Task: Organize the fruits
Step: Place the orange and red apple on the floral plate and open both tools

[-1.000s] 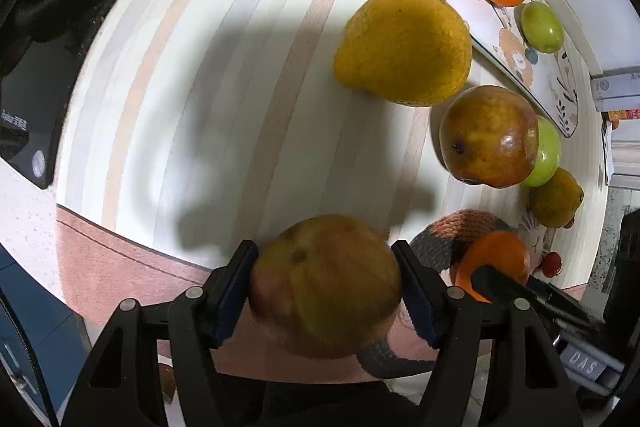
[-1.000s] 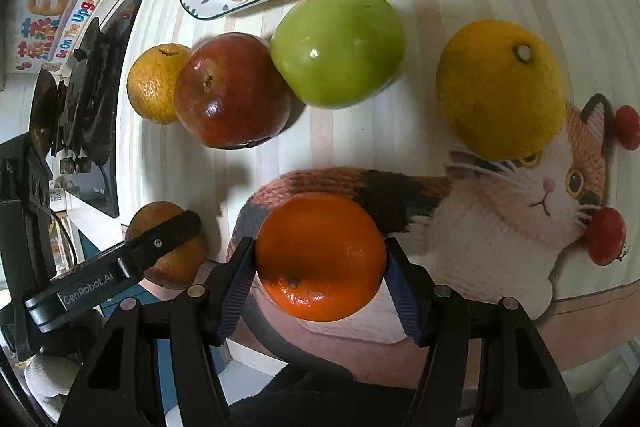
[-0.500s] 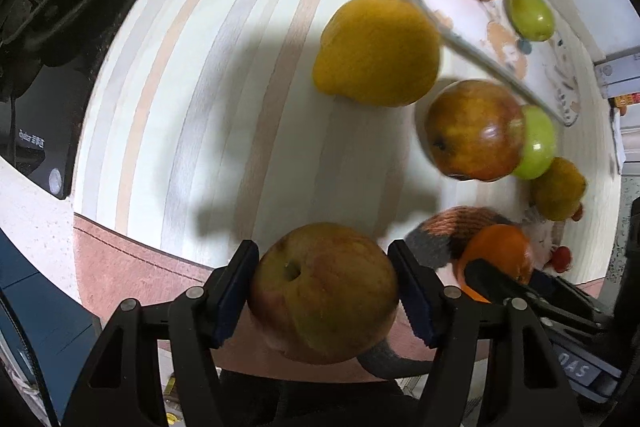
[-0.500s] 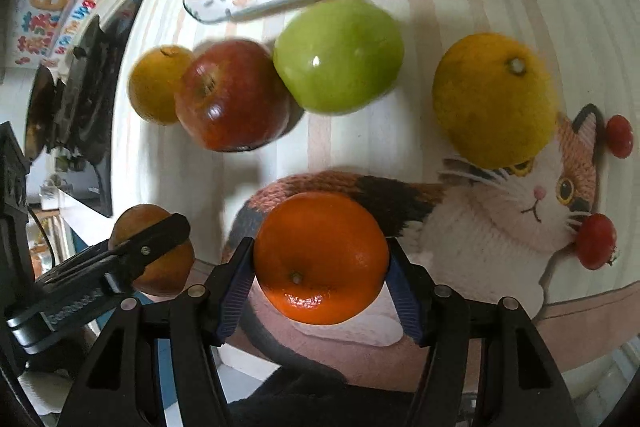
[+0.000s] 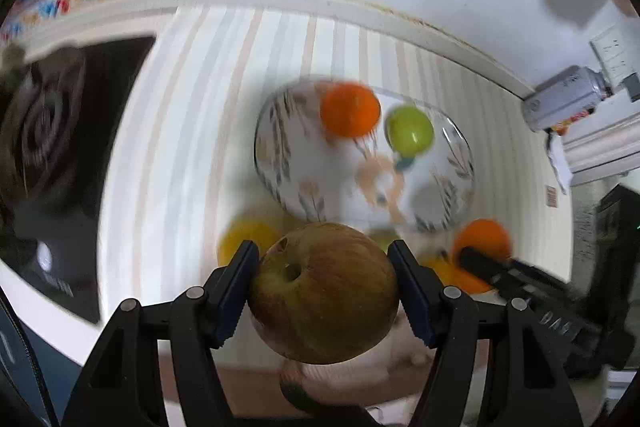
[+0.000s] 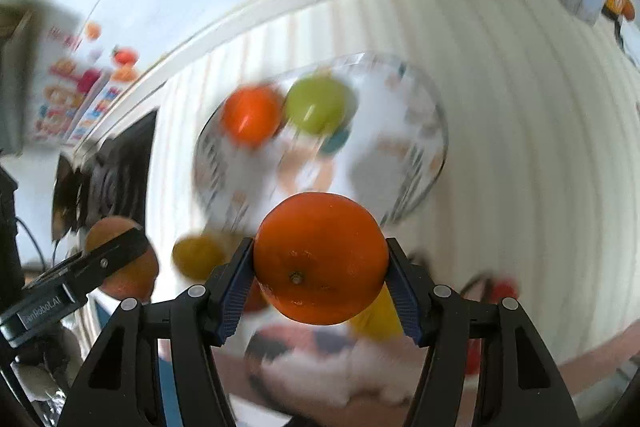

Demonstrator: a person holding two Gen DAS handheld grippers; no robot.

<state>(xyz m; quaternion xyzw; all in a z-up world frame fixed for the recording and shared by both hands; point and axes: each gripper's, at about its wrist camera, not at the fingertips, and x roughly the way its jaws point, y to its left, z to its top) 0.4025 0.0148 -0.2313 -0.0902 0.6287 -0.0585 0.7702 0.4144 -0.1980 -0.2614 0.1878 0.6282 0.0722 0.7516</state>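
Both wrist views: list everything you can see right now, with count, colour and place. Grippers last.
plate: one, white with leaf and animal print, on the striped mat ahead of both grippers
orange on plate: one, orange, far side of the plate
green fruit: one, green, beside that orange on the plate
yellow fruit: at least one, yellow, on the mat near the plate; blurred
striped mat: one, cream with pale stripes, under everything
can: one, silver, on a ledge at the right
apple: one, red-brown, in the left gripper
held orange: one, orange, in the right gripper
left gripper: black, clamped on the apple
right gripper: black, clamped on the held orange
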